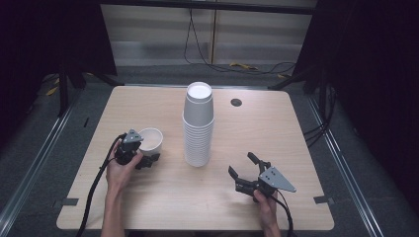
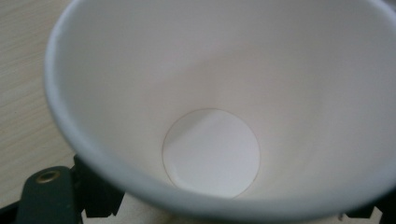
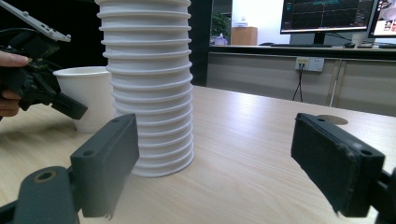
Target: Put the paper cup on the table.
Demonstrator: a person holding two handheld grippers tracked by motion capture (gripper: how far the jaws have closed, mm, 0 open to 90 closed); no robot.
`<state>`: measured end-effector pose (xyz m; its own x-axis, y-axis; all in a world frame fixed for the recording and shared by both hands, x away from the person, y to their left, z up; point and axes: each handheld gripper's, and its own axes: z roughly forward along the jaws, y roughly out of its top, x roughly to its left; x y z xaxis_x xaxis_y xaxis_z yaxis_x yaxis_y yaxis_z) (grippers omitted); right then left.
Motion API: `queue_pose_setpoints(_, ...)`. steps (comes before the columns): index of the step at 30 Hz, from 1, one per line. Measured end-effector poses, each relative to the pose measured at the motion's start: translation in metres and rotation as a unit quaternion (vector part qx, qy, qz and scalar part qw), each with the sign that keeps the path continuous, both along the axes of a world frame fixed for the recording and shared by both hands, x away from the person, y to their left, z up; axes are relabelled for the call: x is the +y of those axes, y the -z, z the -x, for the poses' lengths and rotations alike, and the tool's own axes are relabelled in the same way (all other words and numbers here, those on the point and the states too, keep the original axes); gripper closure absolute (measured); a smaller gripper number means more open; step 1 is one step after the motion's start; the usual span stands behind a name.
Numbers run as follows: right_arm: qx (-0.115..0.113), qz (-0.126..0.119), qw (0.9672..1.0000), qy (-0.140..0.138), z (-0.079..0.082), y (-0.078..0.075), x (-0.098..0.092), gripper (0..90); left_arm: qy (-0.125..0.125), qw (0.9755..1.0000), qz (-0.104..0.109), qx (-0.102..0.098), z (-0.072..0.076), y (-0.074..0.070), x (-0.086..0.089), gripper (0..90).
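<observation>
Paper cup [image 1: 150, 140] stands left of centre in the high view, its near wall clamped by the left gripper [image 1: 144, 159]; the right gripper [image 1: 243, 168] gapes at lower right, near the cup stack [image 1: 198, 124]. Left gripper view: cup interior [image 2: 224, 102] looms. Right gripper view: wide-apart jaws frame the stack [image 3: 147, 84].

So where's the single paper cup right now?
In the high view the single cup stands upright on the table's left side, left of the tall cup stack, with the left gripper closed on its rim.
</observation>
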<state>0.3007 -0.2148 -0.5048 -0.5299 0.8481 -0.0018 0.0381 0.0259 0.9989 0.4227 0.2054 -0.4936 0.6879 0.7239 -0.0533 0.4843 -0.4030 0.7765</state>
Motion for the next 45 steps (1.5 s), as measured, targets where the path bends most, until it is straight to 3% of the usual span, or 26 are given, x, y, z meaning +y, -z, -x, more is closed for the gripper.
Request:
queue_pose_setpoints(1,0.0,0.0,1.0,0.0,0.0,0.0,0.0,15.1,-0.005,1.0,0.004,-0.004,0.002,0.001,0.0,15.4)
queue_pose_setpoints(2,0.001,-0.001,1.0,0.0,0.0,0.0,0.0,15.1,0.005,1.0,0.004,-0.001,0.003,0.0,0.002,15.2)
queue_pose_setpoints(4,0.0,0.0,1.0,0.0,0.0,0.0,0.0,15.1,0.01,0.9994,0.032,0.002,0.006,-0.001,0.002,15.5)
queue_pose_setpoints(7,0.0,0.0,1.0,0.0,0.0,0.0,0.0,15.1,-0.014,0.9996,0.017,-0.016,0.012,-0.005,0.004,15.4)
queue_pose_setpoints(12,0.0,-0.001,1.0,0.0,0.0,0.0,0.0,15.0,-0.028,0.9992,0.022,-0.015,0.016,-0.001,0.01,15.5)
queue_pose_setpoints(14,0.0,0.0,1.0,-0.002,0.0,0.0,0.0,15.0,-0.036,0.9988,0.022,-0.024,0.02,0.002,0.011,15.6)
queue_pose_setpoints(19,-0.001,0.001,1.0,-0.003,0.0,0.0,0.0,15.0,-0.035,0.9988,0.02,-0.028,0.028,0.001,0.012,15.6)
queue_pose_setpoints(24,0.0,0.0,1.0,-0.002,0.0,0.0,0.0,15.0,-0.04,0.9979,0.02,-0.046,0.038,-0.005,0.011,15.7)
queue_pose_setpoints(27,0.0,0.0,1.0,-0.002,0.0,0.0,0.0,15.0,-0.054,0.996,0.035,-0.062,0.046,-0.004,0.013,15.6)
queue_pose_setpoints(33,0.0,0.0,1.0,-0.002,0.0,0.0,0.0,15.0,-0.063,0.9937,0.035,-0.085,0.059,-0.005,0.016,15.8)
queue_pose_setpoints(37,-0.001,0.001,1.0,-0.003,0.0,0.0,0.0,15.0,-0.065,0.9901,0.07,-0.103,0.071,-0.004,0.017,15.6)
queue_pose_setpoints(39,-0.001,0.001,1.0,-0.002,0.0,0.0,0.0,15.0,-0.067,0.9905,0.059,-0.105,0.076,-0.003,0.015,15.8)
queue_pose_setpoints(40,0.0,0.002,1.0,-0.002,0.0,0.0,0.0,15.0,-0.08,0.9883,0.059,-0.116,0.08,-0.002,0.011,16.0)
queue_pose_setpoints(42,-0.001,0.001,1.0,-0.003,0.0,0.0,0.0,15.0,-0.067,0.988,0.074,-0.118,0.085,0.0,0.009,16.0)
queue_pose_setpoints(45,0.0,0.001,1.0,-0.002,0.0,0.0,0.0,15.0,-0.071,0.9857,0.09,-0.124,0.092,0.004,0.007,15.7)
